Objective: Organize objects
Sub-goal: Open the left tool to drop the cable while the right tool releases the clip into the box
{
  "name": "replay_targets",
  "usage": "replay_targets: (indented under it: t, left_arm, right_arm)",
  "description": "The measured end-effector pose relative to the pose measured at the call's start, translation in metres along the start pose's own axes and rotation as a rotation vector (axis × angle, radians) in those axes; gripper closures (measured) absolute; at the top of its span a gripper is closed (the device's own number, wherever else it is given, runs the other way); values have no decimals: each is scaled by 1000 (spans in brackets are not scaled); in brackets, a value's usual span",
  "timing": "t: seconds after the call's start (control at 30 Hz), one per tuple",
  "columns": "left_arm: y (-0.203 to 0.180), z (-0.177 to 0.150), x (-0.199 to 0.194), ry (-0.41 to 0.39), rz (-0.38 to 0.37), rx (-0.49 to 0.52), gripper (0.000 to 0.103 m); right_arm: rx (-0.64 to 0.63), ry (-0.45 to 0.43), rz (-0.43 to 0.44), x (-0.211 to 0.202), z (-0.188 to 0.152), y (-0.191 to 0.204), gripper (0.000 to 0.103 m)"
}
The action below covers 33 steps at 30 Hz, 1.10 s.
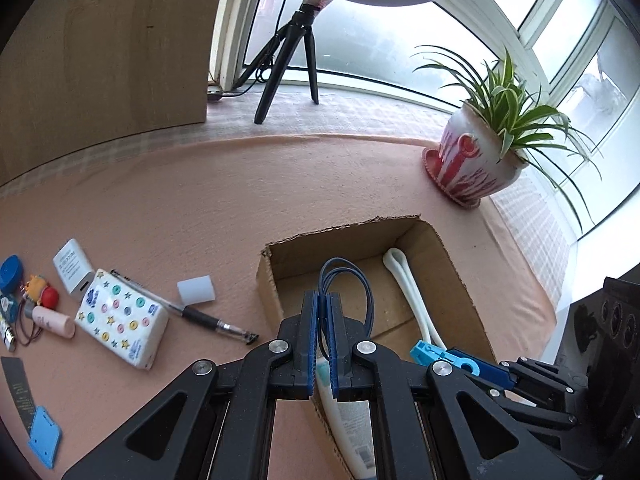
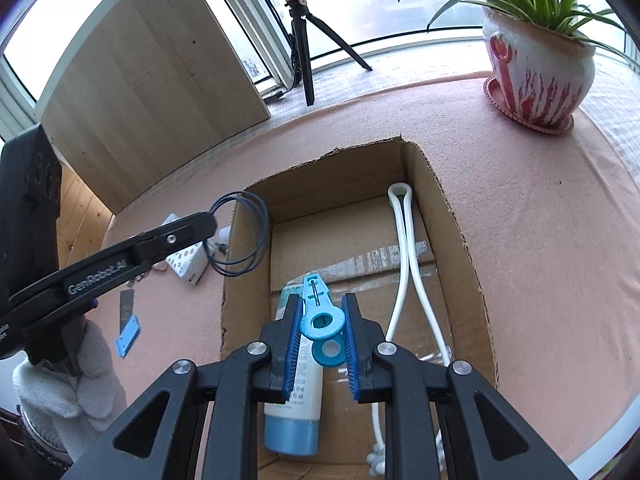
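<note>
Pink-clothed counter (image 1: 280, 184) by window. Cardboard box (image 2: 452, 216) holds white cable (image 2: 404, 240) and tube (image 2: 298, 400). Left tongs (image 1: 324, 312) clamp blue cable loop (image 1: 352, 280) over the box; right tongs (image 2: 322, 328) clasp blue clip (image 2: 320, 320). At 9 o'clock, pen (image 1: 192, 312), tissue pack (image 1: 120, 320) and trinkets unsorted: judged midway.

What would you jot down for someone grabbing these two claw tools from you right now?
Left gripper: shut on the blue cable, above the cardboard box.
Right gripper: shut on the blue scissors, over the box.
Already boxed: white cable, lotion tube.
Left on the table: tissue pack, pen, power bank, lip balm, small trinkets.
</note>
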<state>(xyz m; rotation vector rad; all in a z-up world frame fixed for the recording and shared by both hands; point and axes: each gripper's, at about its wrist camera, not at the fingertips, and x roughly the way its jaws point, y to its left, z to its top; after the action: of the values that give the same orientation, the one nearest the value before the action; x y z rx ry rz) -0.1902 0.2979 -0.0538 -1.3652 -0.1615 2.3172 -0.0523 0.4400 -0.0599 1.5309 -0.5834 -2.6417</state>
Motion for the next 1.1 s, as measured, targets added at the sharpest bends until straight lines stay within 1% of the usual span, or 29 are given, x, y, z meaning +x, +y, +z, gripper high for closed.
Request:
replay_targets:
  t: [0.1, 0.17, 0.2, 0.23, 0.27, 0.3, 0.33, 0.37, 0.43, 0.5, 0.73, 0.93, 1.1]
  left_arm:
    - [-4, 3, 8, 0, 21, 10, 99]
    - [-4, 6, 13, 2, 21, 10, 99]
    - [-4, 7, 17, 14, 12, 9, 91]
    - [-3, 7, 22, 43, 9, 5, 81]
    - [-3, 7, 25, 56, 16, -4, 59]
    - [-2, 7, 25, 50, 9, -9, 57]
    - [-3, 6, 22, 35, 14, -1, 57]
    - [-4, 6, 20, 26, 28, 7, 57]
    - [-4, 5, 17, 14, 36, 10, 57]
    - [-1, 5, 13, 8, 34, 0, 57]
    - [12, -3, -6, -6, 33, -25, 57]
    - [42, -20, -25, -5, 46, -75, 55]
    - [76, -36, -41, 0, 83, -114, 55]
  right_arm:
    - [-4, 6, -6, 6, 4, -1, 85]
    - [-7, 6, -10, 10, 6, -1, 85]
    - [-9, 7, -14, 10, 7, -1, 85]
    - [-12, 5, -20, 12, 8, -1, 85]
    - [-15, 2, -24, 13, 10, -1, 85]
    - [-18, -2, -25, 14, 11, -1, 85]
    - [-22, -2, -25, 16, 12, 0, 81]
    - [-23, 9, -24, 17, 12, 0, 70]
    - [-13, 8, -21, 17, 12, 0, 58]
    - [-4, -8, -17, 13, 11, -1, 57]
    - [25, -6, -6, 8, 6, -2, 57]
    - [33, -13, 4, 3, 4, 4, 56]
    - [17, -8, 25, 3, 2, 17, 55]
